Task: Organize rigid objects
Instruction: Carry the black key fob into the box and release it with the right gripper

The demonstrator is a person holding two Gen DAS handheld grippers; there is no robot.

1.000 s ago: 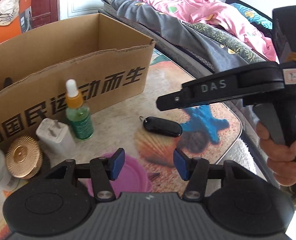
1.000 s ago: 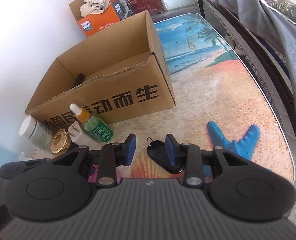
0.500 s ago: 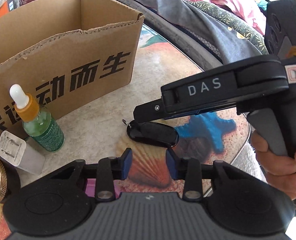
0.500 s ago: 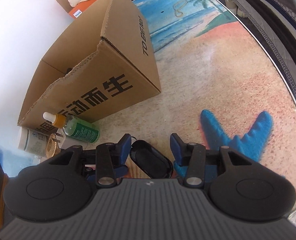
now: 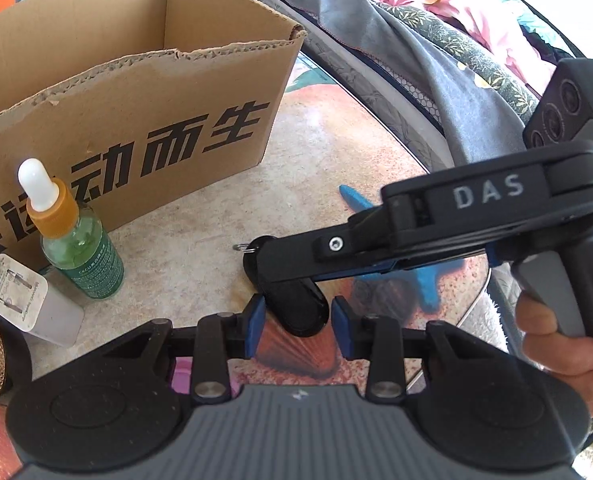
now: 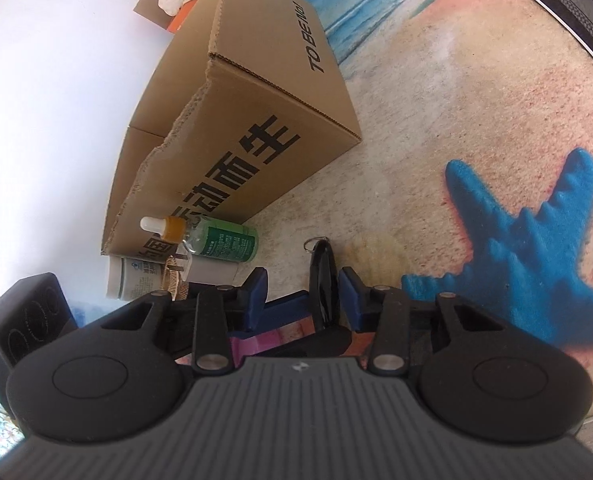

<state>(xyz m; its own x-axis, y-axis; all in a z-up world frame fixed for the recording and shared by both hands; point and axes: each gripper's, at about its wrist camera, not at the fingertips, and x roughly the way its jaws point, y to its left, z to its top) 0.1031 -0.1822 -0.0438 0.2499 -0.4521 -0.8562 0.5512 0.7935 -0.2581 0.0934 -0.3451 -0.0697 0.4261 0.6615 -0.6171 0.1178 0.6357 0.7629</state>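
Black and glossy, the key fob (image 5: 296, 308) lay on the beach-print mat (image 5: 336, 140), and both tools had come down on it at once. The left gripper (image 5: 296, 326) pointed steeply down with the fob's near end between its blue pads (image 5: 255, 325); the jaws had just been closing, yet a sliver of gap showed on each side, so no clamp there. The right gripper (image 6: 302, 300) came in from the side, rolled over, and its jaws had just been narrowing too. The fob (image 6: 323, 280) sat edge-on against the right-hand pad while the left-hand pad stood clear, so not gripped either. A hand (image 5: 564, 344) held its handle at the right edge.

This looked like the pick-up step. The next move called for one gripper to finish closing squarely on the fob, then a lift toward the cardboard box (image 5: 136, 92) beyond the jaws. The slick rounded shell might squirt out of an off-centre pinch.
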